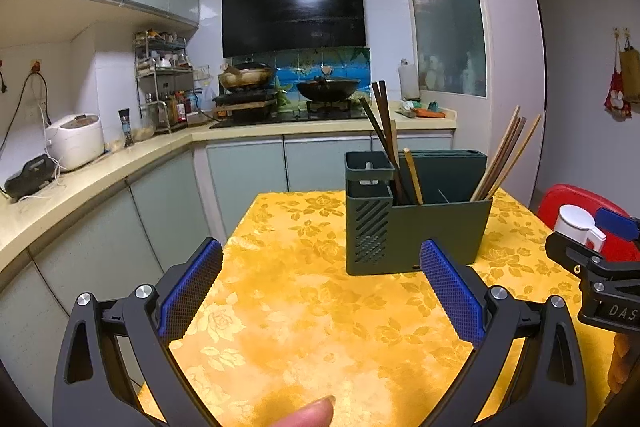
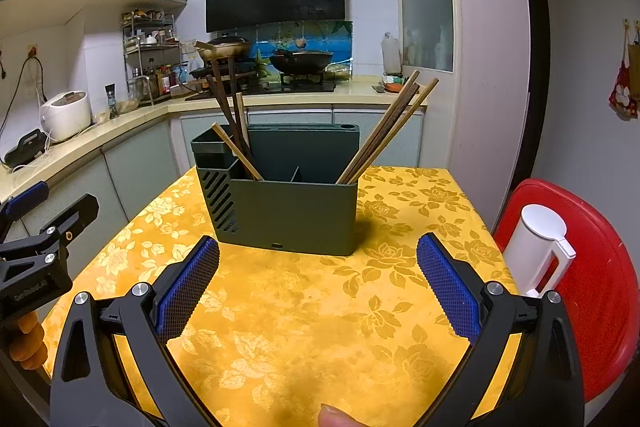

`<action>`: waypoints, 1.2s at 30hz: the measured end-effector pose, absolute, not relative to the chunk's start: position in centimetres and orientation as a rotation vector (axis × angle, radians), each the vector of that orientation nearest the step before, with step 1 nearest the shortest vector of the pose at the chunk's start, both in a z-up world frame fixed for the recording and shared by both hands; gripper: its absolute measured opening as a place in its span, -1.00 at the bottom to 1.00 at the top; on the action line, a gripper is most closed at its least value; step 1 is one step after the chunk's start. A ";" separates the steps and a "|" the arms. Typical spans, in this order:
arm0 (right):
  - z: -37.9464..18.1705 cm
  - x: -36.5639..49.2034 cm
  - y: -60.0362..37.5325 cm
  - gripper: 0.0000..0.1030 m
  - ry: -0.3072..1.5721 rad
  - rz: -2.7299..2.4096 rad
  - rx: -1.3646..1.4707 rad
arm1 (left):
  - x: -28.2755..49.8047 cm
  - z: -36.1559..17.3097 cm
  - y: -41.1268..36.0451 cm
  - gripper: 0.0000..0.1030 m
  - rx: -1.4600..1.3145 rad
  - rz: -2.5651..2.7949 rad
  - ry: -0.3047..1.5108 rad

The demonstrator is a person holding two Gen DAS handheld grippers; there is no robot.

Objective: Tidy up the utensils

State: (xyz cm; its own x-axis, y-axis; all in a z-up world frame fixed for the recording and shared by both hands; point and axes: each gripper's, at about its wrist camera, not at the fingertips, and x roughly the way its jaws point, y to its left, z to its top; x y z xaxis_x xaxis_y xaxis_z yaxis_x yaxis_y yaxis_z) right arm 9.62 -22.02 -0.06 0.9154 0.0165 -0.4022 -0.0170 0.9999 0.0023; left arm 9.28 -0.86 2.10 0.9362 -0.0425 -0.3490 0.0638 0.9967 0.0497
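- Left gripper [image 1: 320,267] spread wide, grasping nothing, hovering above the tabletop [image 1: 304,339] with its yellow floral cloth.
- Right gripper [image 2: 318,263] likewise spread wide and bare, over the same cloth, facing the holder.
- Green utensil holder [image 2: 288,211] standing upright toward the far side of the tabletop, ahead of both grippers, touched by neither.
- Dark chopsticks [image 2: 224,99] leaning in the holder's left compartment; one paler stick [image 2: 236,157] tilted beside them.
- Brown chopsticks [image 2: 384,131] fanned out of the right end, slanting rightward.
- Middle section of the holder: contents not discernible.
- White jug [image 2: 538,247] on a red stool [image 2: 592,287] just right of the tabletop.
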 end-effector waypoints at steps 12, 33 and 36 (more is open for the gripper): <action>-0.3 9.6 -21.8 0.87 0.418 0.021 -0.002 | 9.6 1.8 -0.5 0.86 0.053 -0.050 0.381; -0.7 9.8 -21.4 0.87 0.427 0.027 -0.010 | 9.7 1.6 -0.6 0.86 0.051 -0.055 0.397; -0.7 9.8 -21.4 0.87 0.429 0.028 -0.010 | 9.7 1.6 -0.6 0.86 0.051 -0.055 0.398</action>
State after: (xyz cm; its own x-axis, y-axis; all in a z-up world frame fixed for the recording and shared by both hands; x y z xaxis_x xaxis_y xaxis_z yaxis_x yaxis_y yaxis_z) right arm 9.78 -21.35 -0.73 0.9091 0.0248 -0.4158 -0.0288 0.9996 -0.0035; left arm 9.74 -0.59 1.57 0.9203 -0.0438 -0.3888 0.0639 0.9972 0.0389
